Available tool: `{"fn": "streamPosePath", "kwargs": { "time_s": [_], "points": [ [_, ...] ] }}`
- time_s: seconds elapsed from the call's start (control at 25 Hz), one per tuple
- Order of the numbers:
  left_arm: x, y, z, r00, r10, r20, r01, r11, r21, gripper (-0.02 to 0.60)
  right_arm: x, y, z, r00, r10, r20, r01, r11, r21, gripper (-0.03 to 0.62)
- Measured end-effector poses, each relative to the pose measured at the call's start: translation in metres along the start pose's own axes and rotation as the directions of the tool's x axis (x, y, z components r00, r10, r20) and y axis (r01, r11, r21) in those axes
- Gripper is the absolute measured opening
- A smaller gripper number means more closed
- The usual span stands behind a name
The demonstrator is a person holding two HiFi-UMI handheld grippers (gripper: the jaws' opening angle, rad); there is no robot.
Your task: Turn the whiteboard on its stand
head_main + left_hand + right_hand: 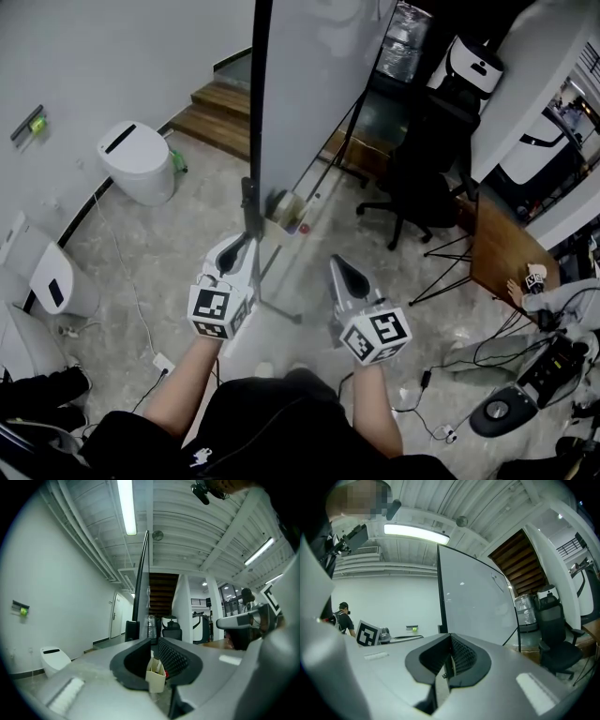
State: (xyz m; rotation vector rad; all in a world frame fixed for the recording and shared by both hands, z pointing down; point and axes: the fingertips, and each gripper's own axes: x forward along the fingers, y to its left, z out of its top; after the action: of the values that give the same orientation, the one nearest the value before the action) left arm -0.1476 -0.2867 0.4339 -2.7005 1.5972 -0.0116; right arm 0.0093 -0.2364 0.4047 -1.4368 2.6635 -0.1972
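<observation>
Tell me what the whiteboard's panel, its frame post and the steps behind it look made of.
Whiteboard panel: smooth, glossy white sheet, likely coated metal or melamine, judging by the faint light glints on it. Frame post: black, thin and straight, probably painted metal. Steps: warm brown, board-like treads, seemingly wood; the finish cannot be judged from here.

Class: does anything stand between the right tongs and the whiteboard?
Nothing visible does: only floor lies between the right tongs and the whiteboard. The office chair stands off to the side.
</observation>
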Motion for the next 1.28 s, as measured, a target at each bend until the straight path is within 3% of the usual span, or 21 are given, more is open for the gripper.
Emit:
{"fn": "streamPosePath", "kwargs": {
  "time_s": [0.4, 0.92, 1.12, 1.28],
  "points": [
    [0.028, 0.017, 0.012, 0.994, 0.106, -0.024, -0.106, 0.994, 0.018, 0.155, 0.007, -0.020, 0.010, 0.998, 0.059, -0.001, -0.059, 0.998, 0.006, 0.008],
    [0.084, 0.049, -0.006, 0.985, 0.153, -0.082, -0.149, 0.988, 0.049, 0.339, 0.021, -0.033, 0.010, 0.993, 0.114, -0.014, -0.114, 0.993, 0.020, 0.008],
    [0.101, 0.060, -0.006, 0.986, 0.147, -0.083, -0.143, 0.988, 0.054, 0.336, 0.024, -0.033, 0.005, 0.994, 0.107, -0.025, -0.106, 0.994, 0.023, 0.008],
    [0.107, 0.070, -0.010, 0.986, 0.141, -0.083, -0.137, 0.989, 0.051, 0.298, 0.027, -0.032, 0.000, 0.996, 0.088, -0.033, -0.087, 0.996, 0.019, 0.008]
  ]
}}
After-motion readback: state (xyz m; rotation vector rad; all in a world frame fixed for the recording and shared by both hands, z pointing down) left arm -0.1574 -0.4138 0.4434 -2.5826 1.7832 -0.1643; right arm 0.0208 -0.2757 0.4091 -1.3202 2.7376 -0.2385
